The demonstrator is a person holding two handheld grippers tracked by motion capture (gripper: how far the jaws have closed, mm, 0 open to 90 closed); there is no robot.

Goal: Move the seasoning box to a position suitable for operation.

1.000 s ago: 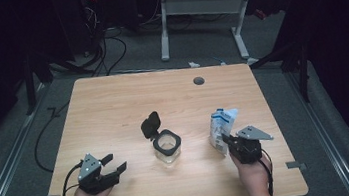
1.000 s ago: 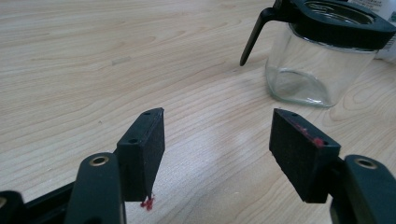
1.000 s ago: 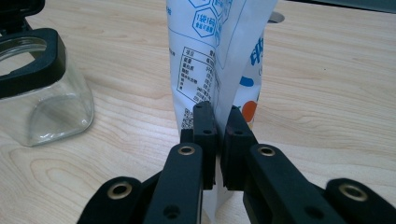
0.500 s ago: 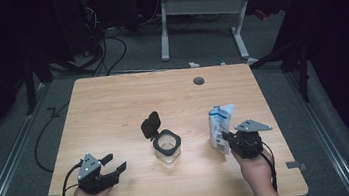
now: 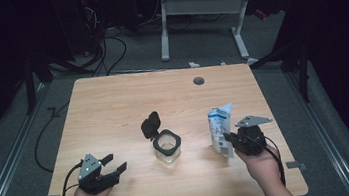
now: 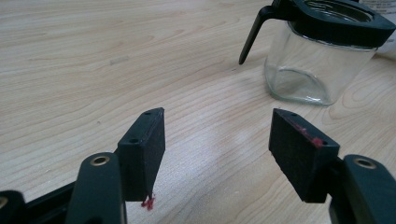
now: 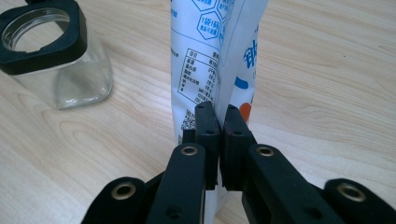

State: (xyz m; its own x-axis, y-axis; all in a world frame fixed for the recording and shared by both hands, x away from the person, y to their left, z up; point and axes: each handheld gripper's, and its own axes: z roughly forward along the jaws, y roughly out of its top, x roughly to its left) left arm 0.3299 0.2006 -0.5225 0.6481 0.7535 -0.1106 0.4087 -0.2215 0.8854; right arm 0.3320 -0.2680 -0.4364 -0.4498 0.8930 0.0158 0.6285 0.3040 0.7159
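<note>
A white and blue printed pouch (image 5: 219,129) stands upright at the table's right, its back seam pinched between the jaws of my right gripper (image 5: 229,141). In the right gripper view the black pads (image 7: 206,126) press together on the pouch (image 7: 205,56). A clear glass jar (image 5: 167,147) with a black collar and a flipped-open black lid (image 5: 150,125) stands mid-table; it also appears as the jar (image 7: 51,56) and the jar (image 6: 322,51). My left gripper (image 5: 113,167) rests near the front left edge, open and empty, its pads (image 6: 144,144) wide apart over bare wood.
The wooden table (image 5: 113,105) has a round cable hole (image 5: 198,81) near its far edge. Cables lie on the floor beyond the table (image 5: 106,51), and a white desk frame (image 5: 202,9) stands behind. A cable trails from the left gripper (image 5: 65,192).
The right gripper has risen a little with the pouch held in it. The left gripper and the jar have not moved.
</note>
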